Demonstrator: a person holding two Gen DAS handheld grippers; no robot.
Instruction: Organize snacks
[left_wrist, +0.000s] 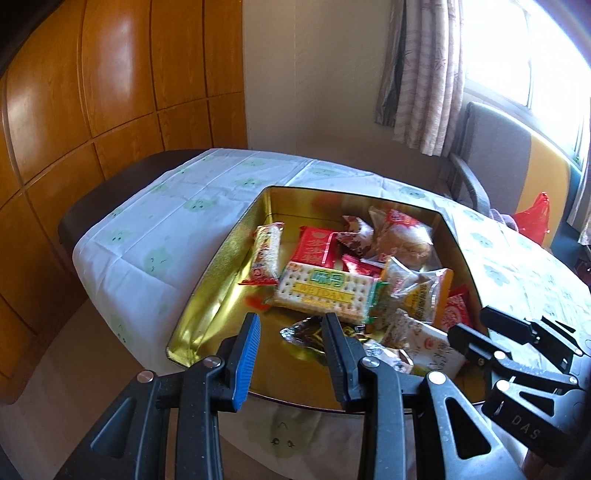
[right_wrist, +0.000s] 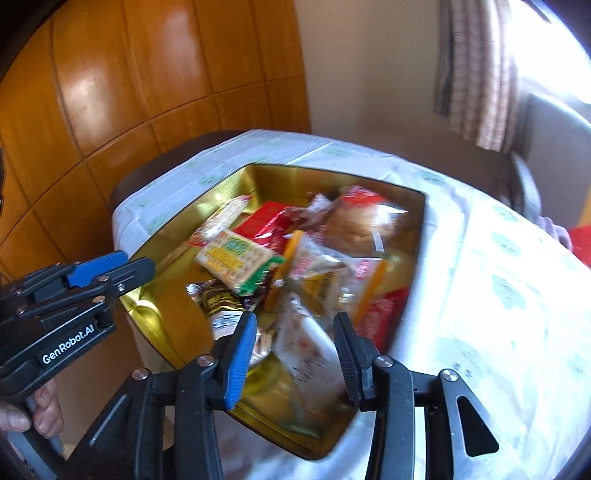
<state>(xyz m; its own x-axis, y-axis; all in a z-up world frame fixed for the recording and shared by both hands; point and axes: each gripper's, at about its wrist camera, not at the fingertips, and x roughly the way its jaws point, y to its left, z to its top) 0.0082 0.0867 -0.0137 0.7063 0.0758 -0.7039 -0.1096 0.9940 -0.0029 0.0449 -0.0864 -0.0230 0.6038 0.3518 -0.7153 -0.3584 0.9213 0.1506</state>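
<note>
A gold tin (left_wrist: 221, 266) (right_wrist: 173, 240) stands open on the table with several snack packets in it. Among them are a green-and-cream cracker pack (left_wrist: 325, 291) (right_wrist: 232, 258), a red packet (left_wrist: 314, 245), a bagged bun (left_wrist: 402, 236) and a gold foil packet (left_wrist: 303, 332) (right_wrist: 218, 299). My left gripper (left_wrist: 291, 318) (right_wrist: 138, 260) hangs over the tin's near left side, open, nothing between its pads. My right gripper (right_wrist: 295, 318) (left_wrist: 470, 321) is over the tin's near right corner, open. A white packet (right_wrist: 306, 354) (left_wrist: 432, 347) lies in the tin under its fingers, blurred.
A white cloth with green prints (left_wrist: 166, 221) covers the dark table. A wood-panelled wall (left_wrist: 92, 110) runs along the left. A grey chair (left_wrist: 498, 158), a curtain (left_wrist: 424, 74) and a red bag (left_wrist: 532, 218) are at the far right. A hand (right_wrist: 37, 410) grips the left tool.
</note>
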